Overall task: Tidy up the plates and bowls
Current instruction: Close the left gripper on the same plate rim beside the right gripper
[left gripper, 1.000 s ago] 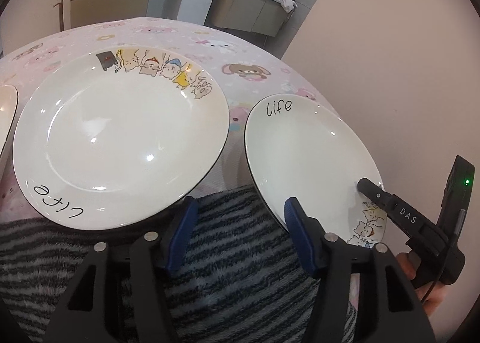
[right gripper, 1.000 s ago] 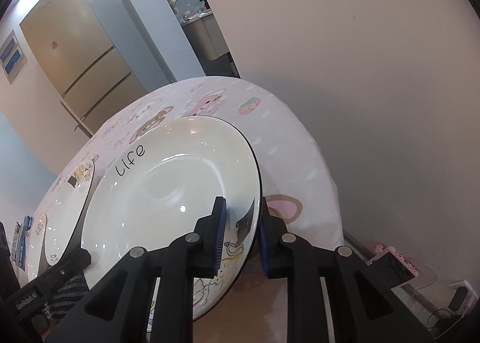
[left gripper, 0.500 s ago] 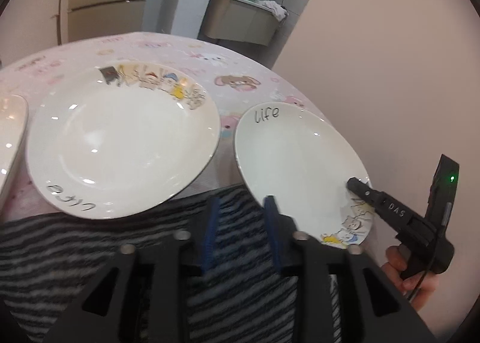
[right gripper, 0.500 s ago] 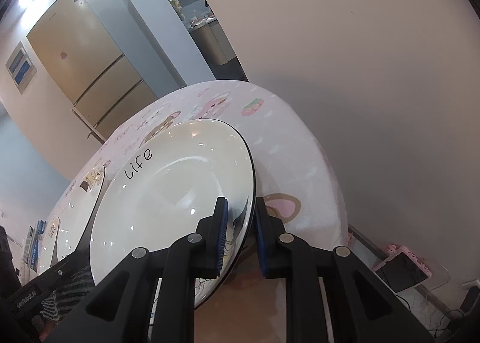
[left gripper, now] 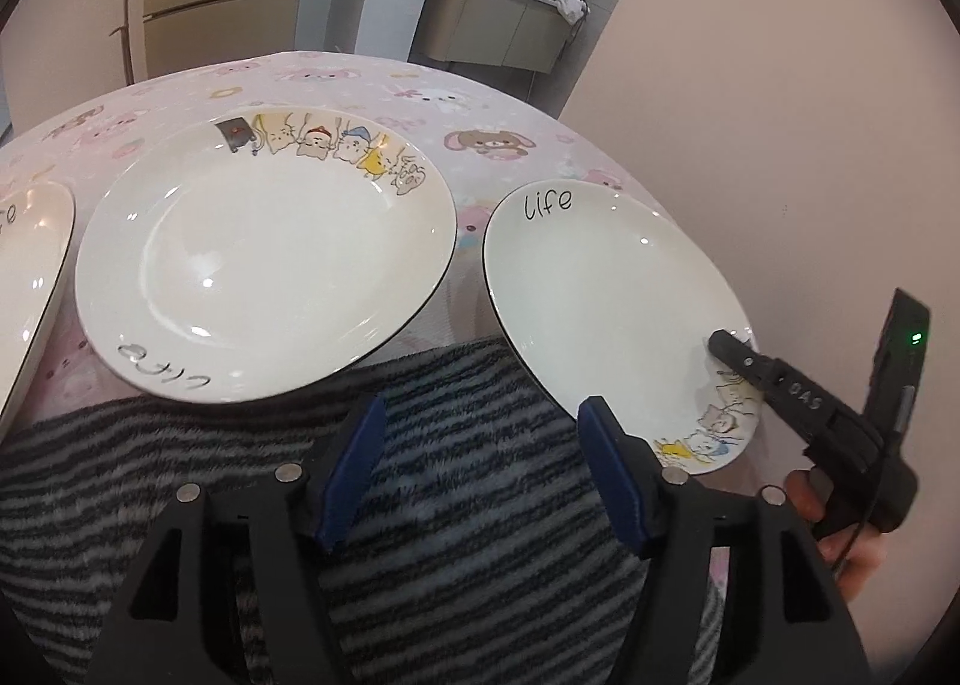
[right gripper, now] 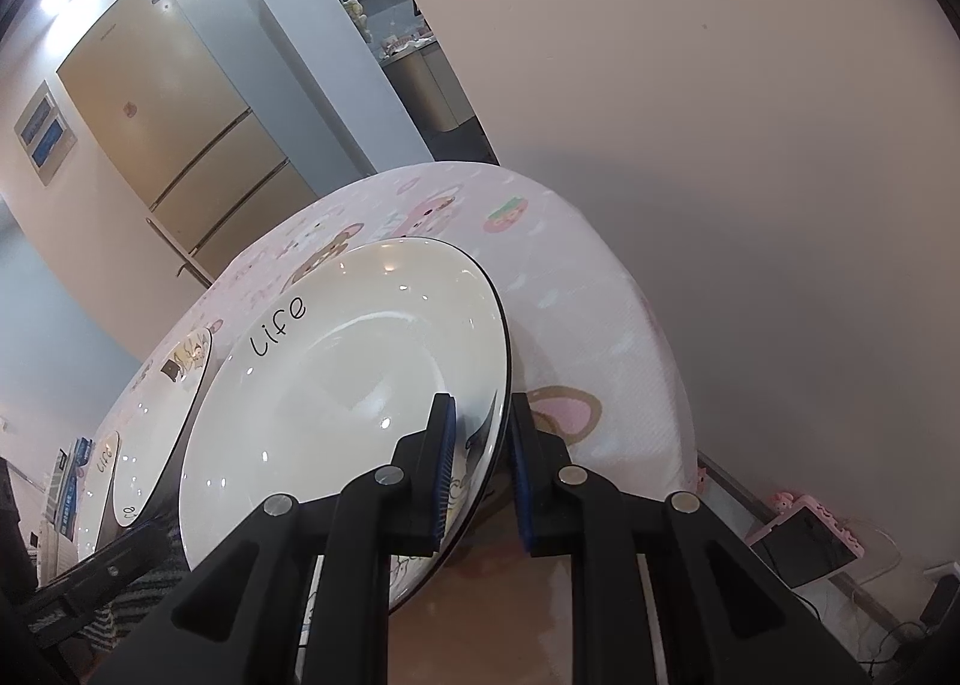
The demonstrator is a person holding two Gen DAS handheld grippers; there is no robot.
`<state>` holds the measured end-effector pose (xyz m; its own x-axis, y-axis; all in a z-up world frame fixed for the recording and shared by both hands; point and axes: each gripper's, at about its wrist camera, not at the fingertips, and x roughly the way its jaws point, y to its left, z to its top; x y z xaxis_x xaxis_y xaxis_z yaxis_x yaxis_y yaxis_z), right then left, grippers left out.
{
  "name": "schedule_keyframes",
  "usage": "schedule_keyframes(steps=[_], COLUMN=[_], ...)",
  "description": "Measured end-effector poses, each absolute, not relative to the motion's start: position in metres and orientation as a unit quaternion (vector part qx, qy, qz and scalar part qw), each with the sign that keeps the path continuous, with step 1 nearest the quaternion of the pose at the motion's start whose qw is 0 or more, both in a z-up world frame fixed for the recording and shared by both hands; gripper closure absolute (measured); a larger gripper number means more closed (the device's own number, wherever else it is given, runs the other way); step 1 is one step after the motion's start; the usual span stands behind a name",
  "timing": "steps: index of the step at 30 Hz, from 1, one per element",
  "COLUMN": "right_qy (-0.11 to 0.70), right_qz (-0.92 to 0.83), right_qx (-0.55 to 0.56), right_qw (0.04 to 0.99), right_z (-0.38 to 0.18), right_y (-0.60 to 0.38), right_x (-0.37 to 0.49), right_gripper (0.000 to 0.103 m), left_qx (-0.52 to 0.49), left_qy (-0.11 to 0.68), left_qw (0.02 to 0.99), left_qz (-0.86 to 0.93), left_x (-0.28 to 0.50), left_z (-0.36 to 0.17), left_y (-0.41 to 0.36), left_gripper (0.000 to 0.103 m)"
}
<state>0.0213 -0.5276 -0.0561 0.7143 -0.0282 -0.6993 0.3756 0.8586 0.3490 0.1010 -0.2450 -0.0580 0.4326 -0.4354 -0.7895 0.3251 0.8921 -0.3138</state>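
Observation:
Three white "life" plates with cartoon rims lie on the pink tablecloth. The right plate point(left gripper: 606, 301) has its near rim between my right gripper's point(right gripper: 480, 439) blue pads; the jaws stand a little apart around the rim point(right gripper: 492, 421), with a small gap showing. That gripper also shows in the left wrist view point(left gripper: 726, 346). The middle plate point(left gripper: 264, 265) lies flat left of it. A third plate point(left gripper: 30, 277) is cut off at the far left. My left gripper point(left gripper: 480, 433) is open and empty, held over a striped fuzzy cloth point(left gripper: 456, 481), short of both plates.
The round table point(right gripper: 600, 325) ends close to a plain wall point(left gripper: 750, 115) on the right. A fridge point(right gripper: 174, 133) and a vanity cabinet point(left gripper: 498, 31) stand beyond the table. A pink box point(right gripper: 804, 535) and cables lie on the floor by the wall.
My left gripper closed partway half a second ago and has opened wide again. My right gripper's jaws have parted slightly around the plate rim. The right plate stays on the table.

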Motion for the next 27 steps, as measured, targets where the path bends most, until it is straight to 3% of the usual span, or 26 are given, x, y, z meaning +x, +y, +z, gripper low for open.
schedule_keyframes(steps=[17,21,27], right_qy=[0.362,0.362,0.358], right_qz=[-0.116,-0.114,-0.109], right_qx=[0.238,0.239,0.249], right_qw=[0.894,0.894,0.893], right_z=[-0.055,-0.055,-0.056], right_y=[-0.527,-0.527,-0.53], right_x=[0.022,0.022,0.021], right_gripper=[0.085,0.085,0.084], left_qx=[-0.135,-0.141,-0.145], left_qy=[0.557,0.577,0.57], left_qw=[0.791,0.777,0.775], left_qz=[-0.212,-0.208,-0.23], left_x=[0.13,0.146,0.159], left_z=[-0.06,-0.068,-0.07], left_y=[-0.237,-0.245,-0.259], left_gripper=[0.04,0.061,0.073])
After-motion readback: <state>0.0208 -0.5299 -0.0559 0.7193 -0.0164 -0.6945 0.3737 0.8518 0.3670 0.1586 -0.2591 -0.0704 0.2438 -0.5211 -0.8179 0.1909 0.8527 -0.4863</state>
